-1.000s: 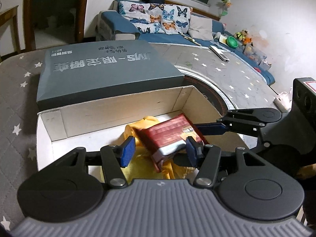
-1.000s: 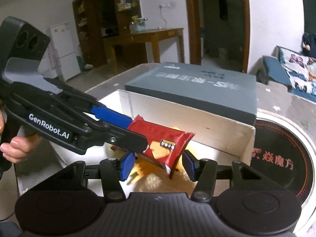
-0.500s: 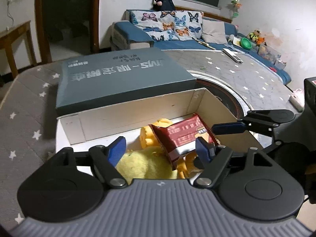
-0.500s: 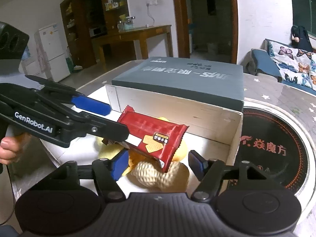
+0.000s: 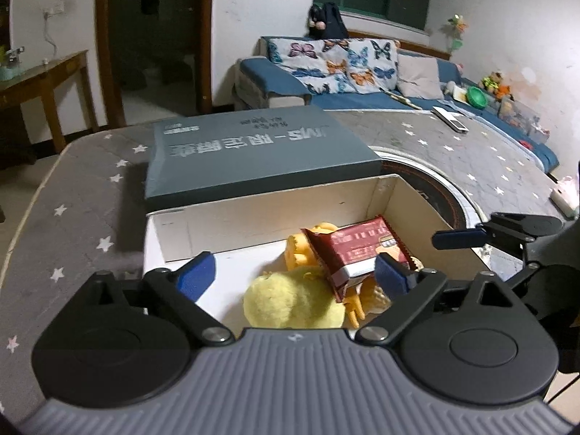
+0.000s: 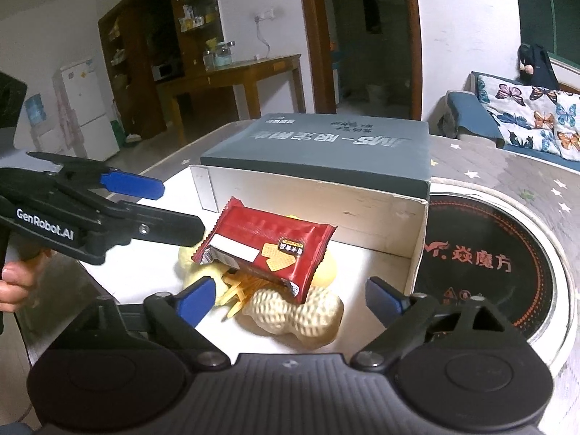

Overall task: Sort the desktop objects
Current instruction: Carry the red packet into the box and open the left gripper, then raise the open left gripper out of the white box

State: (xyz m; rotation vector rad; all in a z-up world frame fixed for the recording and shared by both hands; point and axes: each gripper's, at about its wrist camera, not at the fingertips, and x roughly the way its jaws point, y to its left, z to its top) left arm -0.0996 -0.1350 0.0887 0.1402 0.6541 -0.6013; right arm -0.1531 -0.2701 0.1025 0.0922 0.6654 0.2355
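Both tools had just been opening, and by this moment each stood spread wide with nothing pinched. A second earlier the red wafer packet [image 6: 266, 250] had been pinched between the two of them above the white box [image 5: 261, 217]; now it lay loose inside that box, propped at a tilt on the heap of toys already there. In the right wrist view the right tool [image 6: 290, 297] hung over the near edge of the box with its blue pads well apart, the packet beyond them and touched by neither. The left tool [image 5: 293, 275] was likewise spread; its right pad stood just in front of the packet's silver end, and whether it brushed the wrapper could not be told. Under the packet sat a fuzzy yellow plush [image 5: 293, 304], a peanut-shaped toy [image 6: 297, 315] and some orange fry-like sticks [image 6: 243, 290]. The grey lid [image 5: 253, 152] rested behind the box, on the star-printed surface [image 5: 72, 217]. Judging by this, the packet counted as sorted and the release was done; what likely remained was to draw both tools clear without dragging the wrapper, which looked light and slippery enough to slide off the pile.
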